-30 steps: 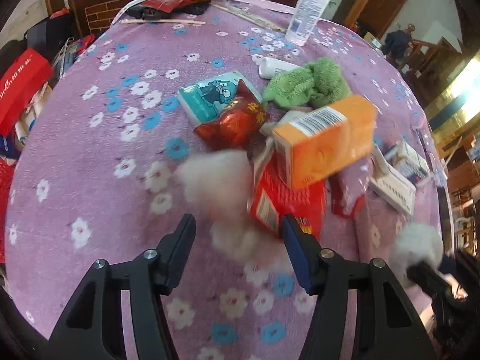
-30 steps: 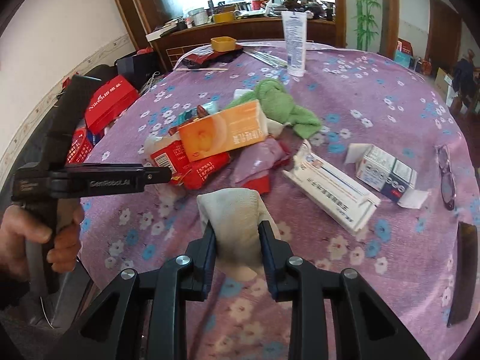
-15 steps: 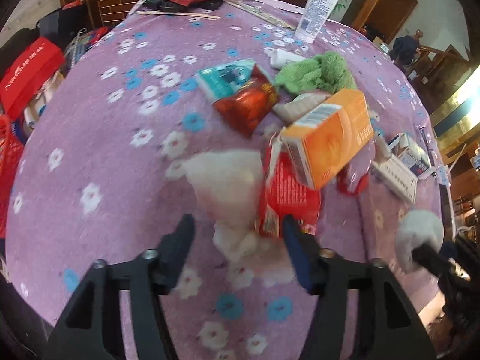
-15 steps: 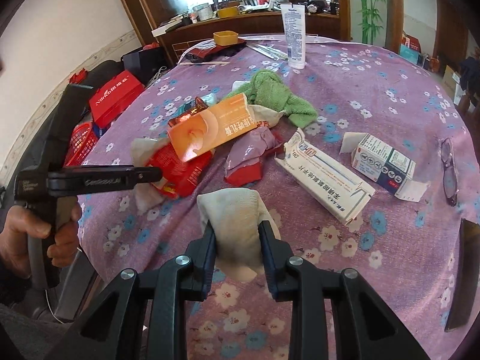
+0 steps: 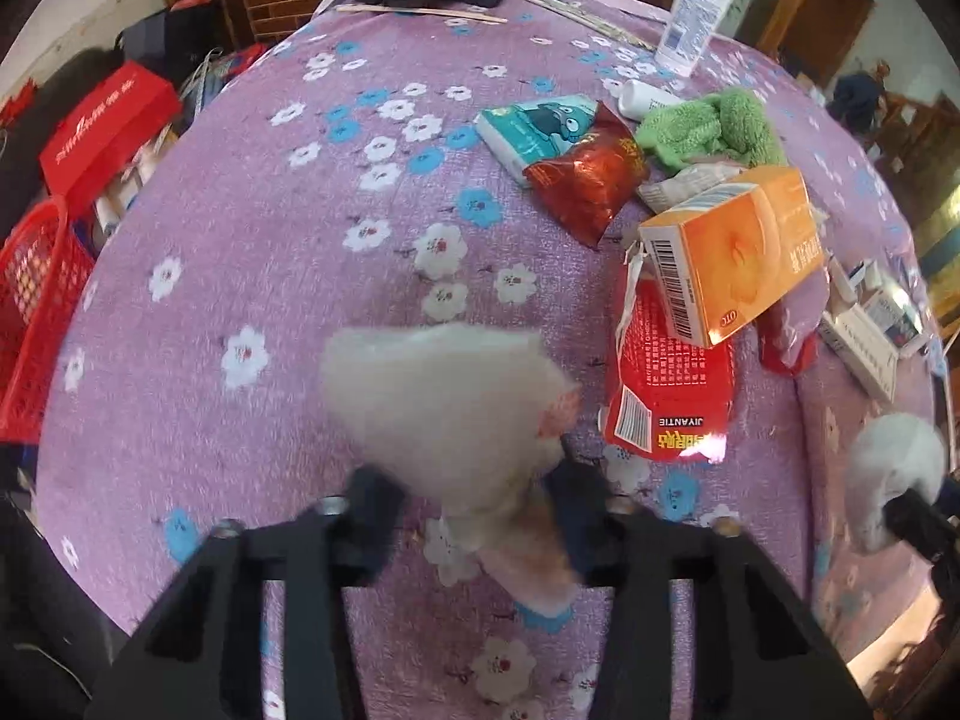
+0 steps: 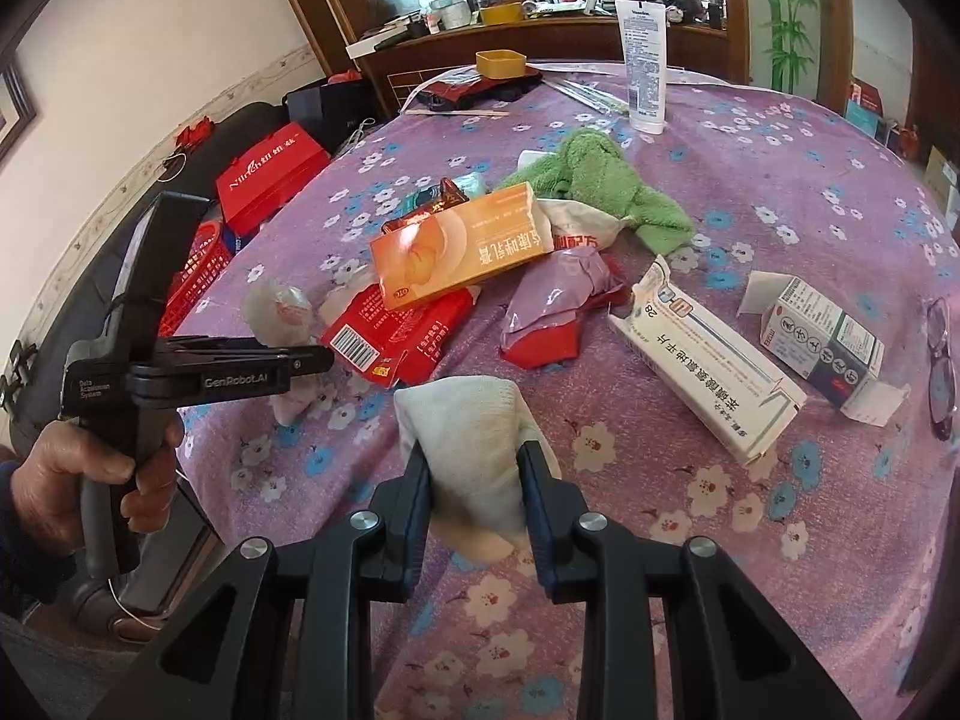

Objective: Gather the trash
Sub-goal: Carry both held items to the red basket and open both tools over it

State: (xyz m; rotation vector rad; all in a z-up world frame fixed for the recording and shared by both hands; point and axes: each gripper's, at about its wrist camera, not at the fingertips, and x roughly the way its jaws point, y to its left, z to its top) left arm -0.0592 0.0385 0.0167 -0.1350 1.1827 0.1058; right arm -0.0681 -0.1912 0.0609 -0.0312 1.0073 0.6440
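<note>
My left gripper (image 5: 474,492) is closing its jaws on a white tissue wad (image 5: 444,402), which sits pinched between the two fingers above the purple flowered tablecloth (image 5: 270,252). The right wrist view shows the same gripper (image 6: 324,360) from the side, held by a hand (image 6: 78,480), with the wad (image 6: 276,312) sticking out above it. My right gripper (image 6: 474,462) is shut on a second crumpled white tissue (image 6: 468,438). A litter pile lies beyond: an orange box (image 6: 462,246), a red wrapper (image 5: 672,384) and a red snack bag (image 5: 588,180).
A green cloth (image 6: 600,180), a long white carton (image 6: 708,354), a small opened box (image 6: 828,342), glasses (image 6: 939,360) and an upright lotion tube (image 6: 645,60) are on the table. A red basket (image 5: 30,312) and red bag (image 5: 102,126) stand off its left edge.
The left gripper moved onto the white wad and its fingers closed in around it; the wad now stands bigger and nearer the camera. The right gripper still holds its tissue.
</note>
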